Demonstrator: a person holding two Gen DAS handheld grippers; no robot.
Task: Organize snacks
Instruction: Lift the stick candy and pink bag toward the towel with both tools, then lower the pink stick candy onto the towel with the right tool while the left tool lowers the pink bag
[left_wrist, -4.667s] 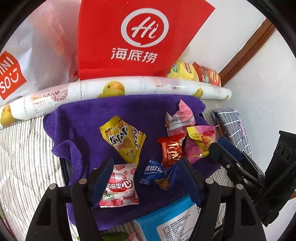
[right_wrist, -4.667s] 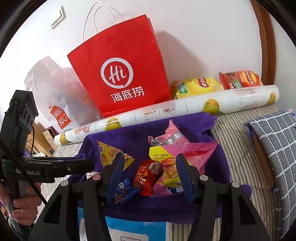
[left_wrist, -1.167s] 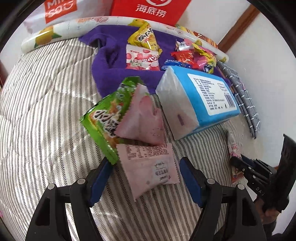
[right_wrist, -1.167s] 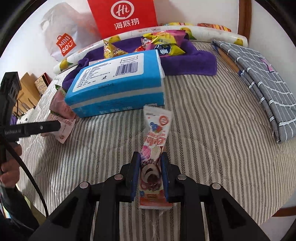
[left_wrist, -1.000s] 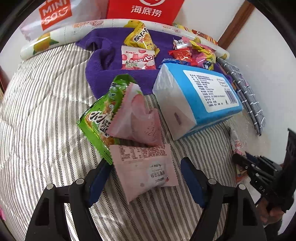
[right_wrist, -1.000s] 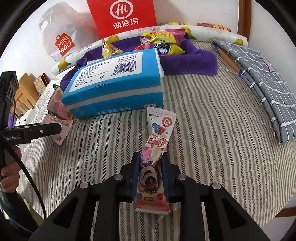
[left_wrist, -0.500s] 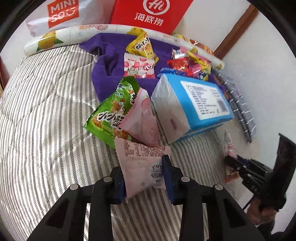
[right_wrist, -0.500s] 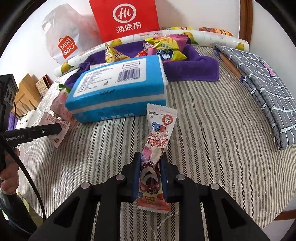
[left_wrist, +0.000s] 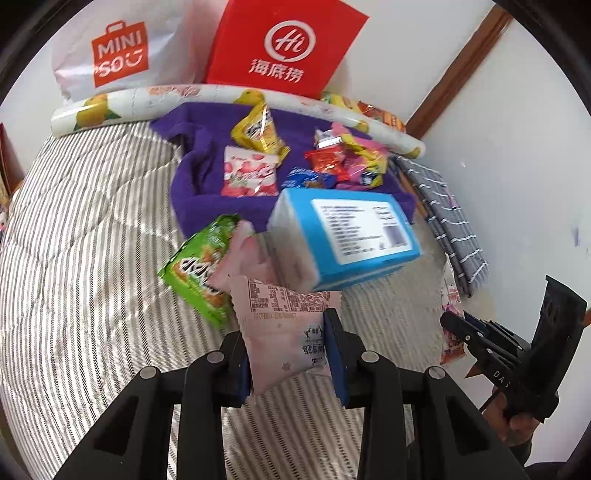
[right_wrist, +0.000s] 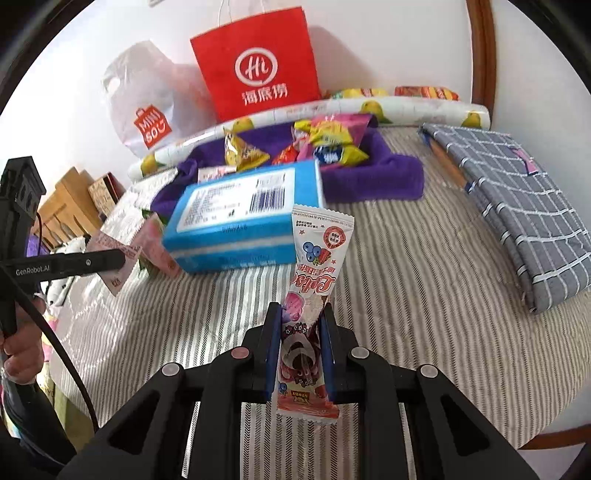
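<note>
Both tongs were clamped on snacks lifted clear of the striped bed: my left tongs (left_wrist: 288, 354) held the pale pink packet (left_wrist: 282, 328), my right tongs (right_wrist: 300, 350) the long pink wafer stick (right_wrist: 314, 288). To do this well, I judged I should carry each over the blue tissue pack (left_wrist: 354, 236) and release only above the purple towel (left_wrist: 199, 184), beside the snacks already there.

1. Tissue pack (right_wrist: 236, 218): near the centre of the bed (right_wrist: 406, 314), in front of the towel (right_wrist: 369, 177).
2. Snack packets (left_wrist: 255, 155): on the towel, toward the bed's back edge.
3. Roll (right_wrist: 406, 107): along the back edge, behind the towel.
4. Paper bag (right_wrist: 258, 62) and plastic bag (right_wrist: 147, 99): behind the roll, against the wall.
5. Folded cloth (right_wrist: 517, 206): at the right edge.
</note>
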